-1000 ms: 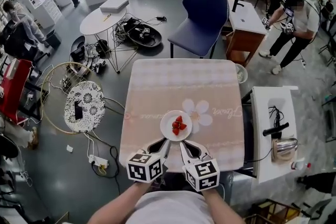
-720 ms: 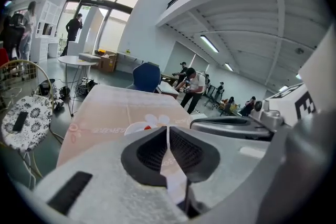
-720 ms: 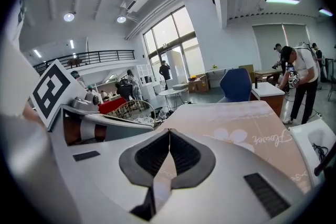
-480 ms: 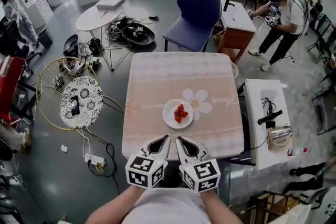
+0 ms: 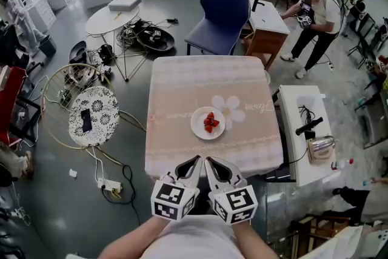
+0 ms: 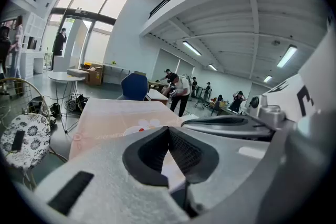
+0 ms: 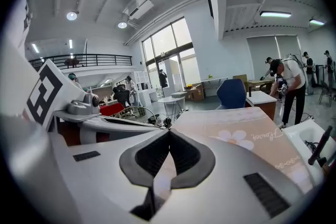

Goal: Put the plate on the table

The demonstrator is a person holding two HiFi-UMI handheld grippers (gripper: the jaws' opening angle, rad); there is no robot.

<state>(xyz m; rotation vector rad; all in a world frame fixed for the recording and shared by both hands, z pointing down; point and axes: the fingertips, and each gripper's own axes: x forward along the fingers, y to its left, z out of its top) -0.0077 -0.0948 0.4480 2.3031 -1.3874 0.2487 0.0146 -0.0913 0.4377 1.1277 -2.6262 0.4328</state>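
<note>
At the middle of the pink-clothed desk, the white plate lies flat with red fruit on it. Near the desk's front edge we hold both tongs side by side, well short of the plate and touching nothing. Our left tongs are pressed together with nothing between the jaws. Our right tongs are likewise closed tip to tip and empty. A blue chair stands beyond the far edge.

The plate sits on the table, chair behind it.
</note>
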